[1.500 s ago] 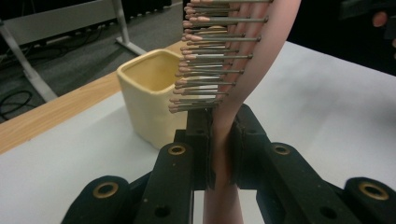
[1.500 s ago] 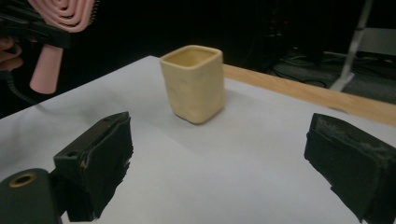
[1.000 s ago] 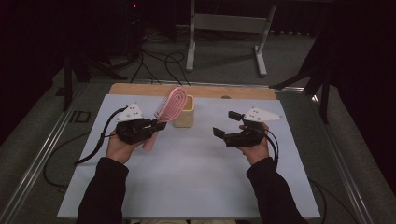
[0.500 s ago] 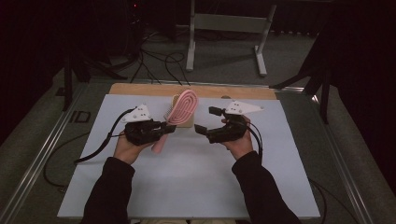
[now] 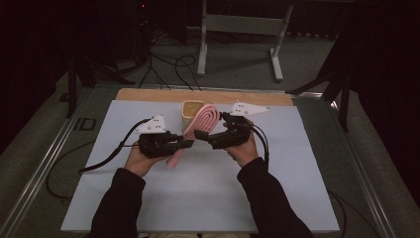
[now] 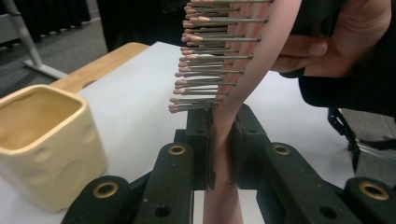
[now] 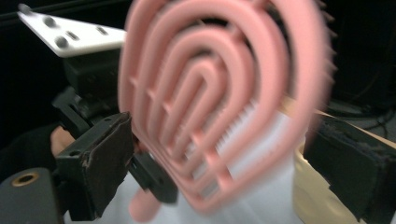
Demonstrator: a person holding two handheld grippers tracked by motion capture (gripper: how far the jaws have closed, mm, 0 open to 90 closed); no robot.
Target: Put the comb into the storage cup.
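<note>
A pink vented hairbrush (image 5: 204, 120) is held up over the white table sheet (image 5: 277, 188). My left gripper (image 5: 185, 143) is shut on its handle; in the left gripper view the pads squeeze the handle (image 6: 223, 158) and the bristles (image 6: 210, 60) point left. My right gripper (image 5: 210, 125) stands open around the brush head, one jaw on each side. In the right gripper view the looped head (image 7: 210, 107) sits between the two pads (image 7: 109, 158) without touching either. A cream square cup (image 5: 191, 112) stands just behind the brush.
A wooden strip (image 5: 148, 94) runs along the table's far edge. Cables (image 5: 106, 158) trail from both grippers across the sheet. Beyond the table stand a metal stand (image 5: 237, 25) and floor cables. The person's right hand (image 6: 345, 42) is close above the brush.
My right gripper has moved left until its jaws flank the brush head. The left gripper has kept its grip while the brush head swung slightly right, in front of the cup.
</note>
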